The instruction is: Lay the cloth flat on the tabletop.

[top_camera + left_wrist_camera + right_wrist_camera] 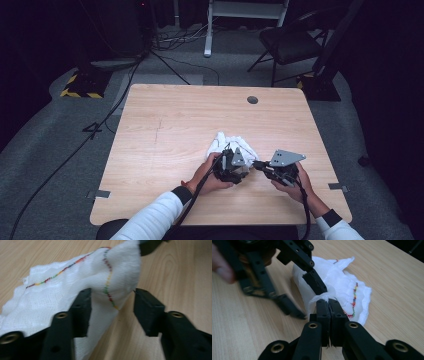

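A crumpled white cloth (232,142) with a rainbow-stitched hem lies on the wooden table (170,125), right of its middle. My right gripper (328,302) is shut on a pinched-up edge of the cloth (342,282) and holds it a little off the table. In the high view the right gripper (259,165) sits at the cloth's near right side. My left gripper (112,293) is open, and its jaws straddle the raised fold of cloth (62,295). From above, the left gripper (240,170) sits close beside the right one. One of its black fingers (314,281) rests against the cloth.
A round cable hole (252,100) sits near the table's far edge. Beyond the table stand a black chair (290,42), a yellow-and-black striped base (82,85) and cables on the grey floor. Bare wood stretches to the left of the cloth.
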Tool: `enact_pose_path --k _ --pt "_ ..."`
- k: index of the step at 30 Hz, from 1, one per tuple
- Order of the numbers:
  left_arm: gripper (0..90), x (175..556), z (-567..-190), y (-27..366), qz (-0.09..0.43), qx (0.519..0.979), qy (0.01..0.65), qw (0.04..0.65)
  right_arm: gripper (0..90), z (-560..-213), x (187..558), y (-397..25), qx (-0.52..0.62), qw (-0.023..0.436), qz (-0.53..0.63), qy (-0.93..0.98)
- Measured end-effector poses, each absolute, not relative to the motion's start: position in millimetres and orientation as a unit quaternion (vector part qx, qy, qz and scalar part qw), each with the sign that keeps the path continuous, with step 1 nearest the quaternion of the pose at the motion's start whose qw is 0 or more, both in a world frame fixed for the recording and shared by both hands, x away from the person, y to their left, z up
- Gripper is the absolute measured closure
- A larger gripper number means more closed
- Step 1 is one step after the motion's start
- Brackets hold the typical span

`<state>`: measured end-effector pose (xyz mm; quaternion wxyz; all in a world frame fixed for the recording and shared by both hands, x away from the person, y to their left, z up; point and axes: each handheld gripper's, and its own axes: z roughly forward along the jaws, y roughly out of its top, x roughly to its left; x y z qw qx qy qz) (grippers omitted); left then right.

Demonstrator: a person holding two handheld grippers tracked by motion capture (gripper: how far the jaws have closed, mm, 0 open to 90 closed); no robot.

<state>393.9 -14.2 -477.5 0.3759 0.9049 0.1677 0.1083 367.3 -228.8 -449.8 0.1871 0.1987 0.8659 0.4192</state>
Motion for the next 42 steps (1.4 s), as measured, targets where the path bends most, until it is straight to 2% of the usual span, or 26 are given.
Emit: enact_pose_path --k 6,8,11,15,17,21,31,33,35,36,38,40,42 --pt "80.7 402.3 -480.3 -5.9 0.115 0.904 0.163 0.378 85.1 -452.5 368.8 -228.4 0.196 0.177 0.424 0.866" --pt "84.7 403.2 -479.1 -3.2 0.117 0.905 0.157 0.379 84.7 -452.9 368.3 -227.5 0.194 0.177 0.424 0.867" --pt "85.6 403.0 -475.3 3.6 0.118 0.907 0.147 0.376 69.7 -452.4 369.1 -228.0 0.198 0.184 0.421 0.866" --pt "85.5 400.0 -462.7 21.7 0.119 0.908 0.133 0.380 59.1 -452.5 374.4 -239.6 0.216 0.180 0.416 0.865" --pt "85.6 395.2 -455.0 31.9 0.138 0.911 0.124 0.368 57.9 -453.4 379.6 -248.6 0.235 0.176 0.420 0.859" --pt "85.5 388.8 -449.0 52.6 0.142 0.908 0.133 0.371 55.9 -458.0 391.9 -255.0 0.274 0.165 0.411 0.854" --pt "84.5 373.4 -461.1 88.7 0.142 0.923 0.148 0.326 51.6 -482.1 389.4 -202.3 0.228 0.118 0.371 0.892" --pt "82.7 371.5 -463.8 93.5 0.139 0.924 0.152 0.321 51.7 -484.0 383.6 -193.1 0.207 0.114 0.366 0.900" --pt "75.6 368.7 -465.8 98.7 0.140 0.924 0.161 0.316 53.0 -484.8 376.3 -185.7 0.188 0.110 0.364 0.906" --pt "70.7 367.4 -465.8 100.5 0.137 0.923 0.166 0.318 53.8 -485.0 372.3 -183.0 0.178 0.106 0.366 0.907" --pt "54.0 364.0 -464.4 102.6 0.138 0.918 0.183 0.323 54.2 -485.2 365.8 -178.9 0.161 0.098 0.369 0.910" --pt "46.3 359.5 -461.6 102.6 0.130 0.917 0.187 0.326 54.6 -485.3 361.7 -176.0 0.150 0.094 0.368 0.913" --pt "31.8 351.1 -457.9 97.1 0.129 0.919 0.179 0.327 54.8 -486.2 360.3 -174.3 0.147 0.091 0.369 0.913"
